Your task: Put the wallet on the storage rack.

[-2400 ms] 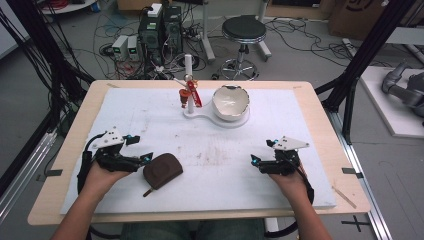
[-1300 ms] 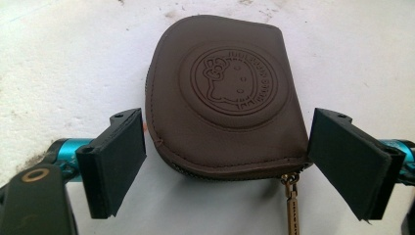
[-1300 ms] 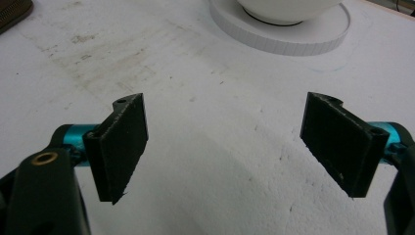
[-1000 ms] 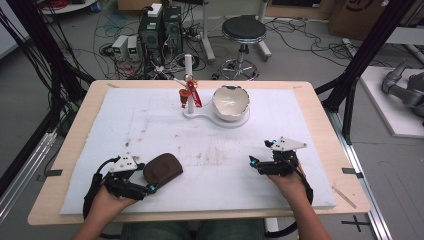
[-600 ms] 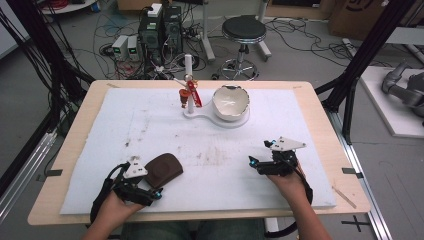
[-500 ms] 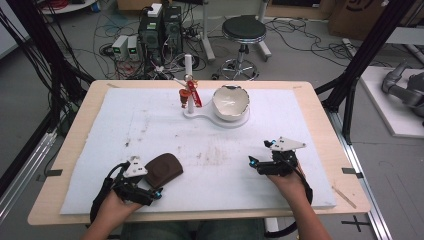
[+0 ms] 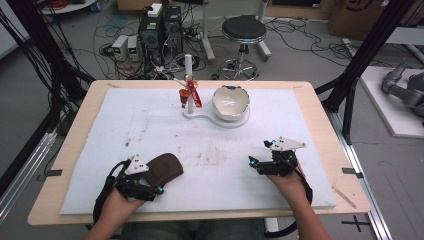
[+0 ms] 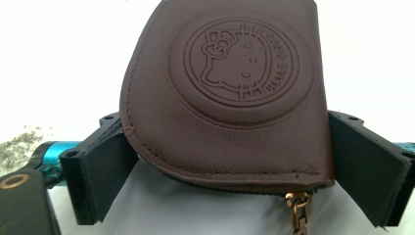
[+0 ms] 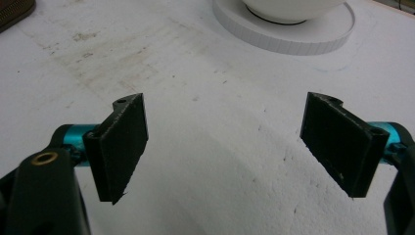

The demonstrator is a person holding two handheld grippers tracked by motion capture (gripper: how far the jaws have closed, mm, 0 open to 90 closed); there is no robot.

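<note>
Left tool (image 7: 159, 189): jaws spread wide, just been opening. Brown pouch (image 8: 230, 93) lies flat on the counter (image 7: 300, 125) between them, zipper end nearest the tool; whether the pads touch it is unclear. Right tool (image 9: 225, 147): well apart from pouch, jaws open, nothing between.

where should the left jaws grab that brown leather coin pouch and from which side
Best across its two side edges near the zipper end, coming in low along the white foam mat from the person's side. The brown embossed leather coin pouch lies flat, zipper pull toward the left gripper, whose jaws already flank it, apparently just clear. It is thin, so a sideways pinch may buckle it.
</note>
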